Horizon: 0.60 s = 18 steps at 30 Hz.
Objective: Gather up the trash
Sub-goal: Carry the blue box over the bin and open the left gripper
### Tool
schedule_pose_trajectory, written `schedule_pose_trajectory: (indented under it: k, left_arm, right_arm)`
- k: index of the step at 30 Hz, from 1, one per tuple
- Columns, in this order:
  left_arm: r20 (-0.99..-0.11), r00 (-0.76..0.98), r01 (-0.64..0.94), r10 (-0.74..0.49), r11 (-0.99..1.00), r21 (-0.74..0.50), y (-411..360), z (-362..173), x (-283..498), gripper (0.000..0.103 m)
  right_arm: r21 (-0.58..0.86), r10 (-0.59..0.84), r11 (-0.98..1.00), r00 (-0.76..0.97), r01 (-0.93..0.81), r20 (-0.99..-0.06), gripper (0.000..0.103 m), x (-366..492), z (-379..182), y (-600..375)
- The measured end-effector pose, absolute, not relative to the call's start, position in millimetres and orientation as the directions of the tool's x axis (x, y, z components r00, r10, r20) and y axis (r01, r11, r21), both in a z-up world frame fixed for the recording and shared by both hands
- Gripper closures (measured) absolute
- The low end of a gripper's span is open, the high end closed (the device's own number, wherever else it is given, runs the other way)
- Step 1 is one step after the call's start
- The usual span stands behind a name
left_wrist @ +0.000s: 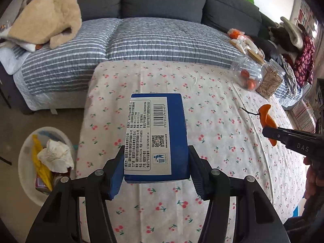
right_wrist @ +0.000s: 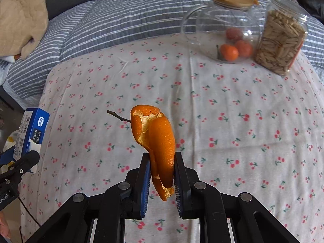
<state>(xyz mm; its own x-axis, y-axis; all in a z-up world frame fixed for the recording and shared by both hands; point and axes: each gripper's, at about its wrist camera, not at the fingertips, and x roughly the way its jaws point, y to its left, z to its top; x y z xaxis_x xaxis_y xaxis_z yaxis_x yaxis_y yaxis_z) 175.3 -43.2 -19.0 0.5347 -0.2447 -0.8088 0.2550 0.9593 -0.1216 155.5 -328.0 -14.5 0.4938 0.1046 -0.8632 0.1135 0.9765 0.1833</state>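
Left gripper [left_wrist: 156, 174] clamped on a blue carton [left_wrist: 157, 137] (barcode side up), right gripper [right_wrist: 162, 179] pinching orange peel [right_wrist: 157, 141] above the cherry-print tablecloth [right_wrist: 243, 121], white bin [left_wrist: 26, 162] below left

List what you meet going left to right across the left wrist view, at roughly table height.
White trash bin holding crumpled tissue → blue box clamped in the left gripper → orange peel held by the right gripper.
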Motion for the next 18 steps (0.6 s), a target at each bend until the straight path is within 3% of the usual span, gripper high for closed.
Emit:
schedule_pose_trajectory:
  k: [18]
  left_arm:
    - [-0.802, 0.586, 0.006, -0.116, 0.990, -0.139, 124, -13, 164, 0.043]
  right_arm:
    - [0.180, 0.201, 0.980, 0.441, -0.090, -0.875, 0.084, 182, -39, -170]
